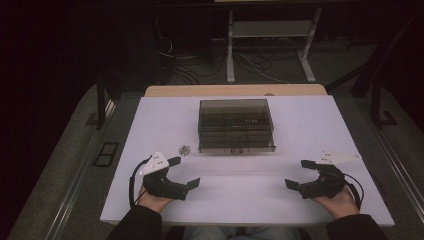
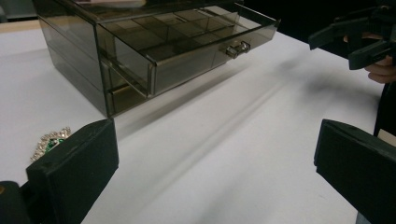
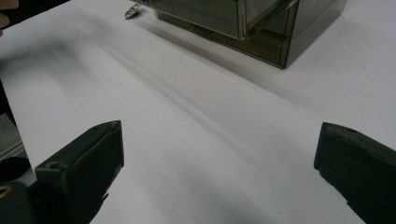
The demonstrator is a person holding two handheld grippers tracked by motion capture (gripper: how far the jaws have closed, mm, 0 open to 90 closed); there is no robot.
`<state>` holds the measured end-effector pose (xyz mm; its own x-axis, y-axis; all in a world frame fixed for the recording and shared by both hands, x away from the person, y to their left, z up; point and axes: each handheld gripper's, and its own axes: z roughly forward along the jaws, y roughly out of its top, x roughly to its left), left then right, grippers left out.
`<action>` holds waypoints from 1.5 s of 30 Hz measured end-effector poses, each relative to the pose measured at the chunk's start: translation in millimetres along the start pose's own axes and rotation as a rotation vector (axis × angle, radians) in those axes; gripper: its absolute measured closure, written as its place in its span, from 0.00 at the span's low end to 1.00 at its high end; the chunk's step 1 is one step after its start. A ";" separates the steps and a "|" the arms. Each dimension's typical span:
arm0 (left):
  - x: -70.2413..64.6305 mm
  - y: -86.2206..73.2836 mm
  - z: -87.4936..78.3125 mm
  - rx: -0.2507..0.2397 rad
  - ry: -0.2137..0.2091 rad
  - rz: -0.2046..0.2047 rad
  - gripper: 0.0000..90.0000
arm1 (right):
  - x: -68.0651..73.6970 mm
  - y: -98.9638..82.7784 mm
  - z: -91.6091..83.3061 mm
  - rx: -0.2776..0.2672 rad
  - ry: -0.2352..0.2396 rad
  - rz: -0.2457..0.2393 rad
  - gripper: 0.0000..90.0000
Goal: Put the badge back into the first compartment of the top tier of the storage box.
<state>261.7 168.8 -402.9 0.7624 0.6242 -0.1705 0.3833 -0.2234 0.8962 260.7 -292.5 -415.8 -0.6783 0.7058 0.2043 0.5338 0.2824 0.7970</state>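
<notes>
A smoked clear drawer box [image 1: 236, 125] sits on the white desk [image 1: 310, 125], ahead of both tools and between them; its top drawer [image 2: 187, 44] is pulled partly out, showing small compartments and a knob [image 2: 236, 48]. A jewelled brooch [image 1: 184, 149] with a green stone lies on the desk just ahead of the left tool [image 1: 184, 172], beside the box's near corner. The left tool rests low over the desk, jaws spread wide and holding nothing. The right tool [image 1: 300, 174] mirrors it well apart to the other side, jaws likewise wide and empty.
</notes>
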 end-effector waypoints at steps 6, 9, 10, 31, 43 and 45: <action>0.5 7.7 0.9 0.037 -0.001 0.020 0.00 | -0.1 -0.3 -0.1 0.004 0.001 0.000 0.01; 2.4 11.0 3.0 0.047 -0.002 0.025 0.00 | 0.1 -0.3 0.2 0.007 0.000 -0.003 0.01; 3.3 12.3 3.5 0.055 -0.004 0.026 0.00 | 0.2 -0.3 0.2 0.008 -0.001 -0.003 0.01; 24.2 38.2 5.2 0.099 -0.008 -0.002 0.00 | 1.4 -0.3 0.2 0.020 0.004 -0.007 0.01; 36.5 48.3 9.4 0.125 0.010 -0.005 0.00 | 1.7 -0.5 0.5 0.024 0.006 -0.009 0.01; 39.8 49.9 9.2 0.124 0.015 -0.009 0.00 | 1.7 -0.5 0.6 0.024 0.007 -0.009 0.01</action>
<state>316.0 175.7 -368.7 0.7513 0.6374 -0.1711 0.4521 -0.3082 0.8370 259.5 -291.0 -416.2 -0.6865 0.6988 0.2008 0.5396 0.3046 0.7849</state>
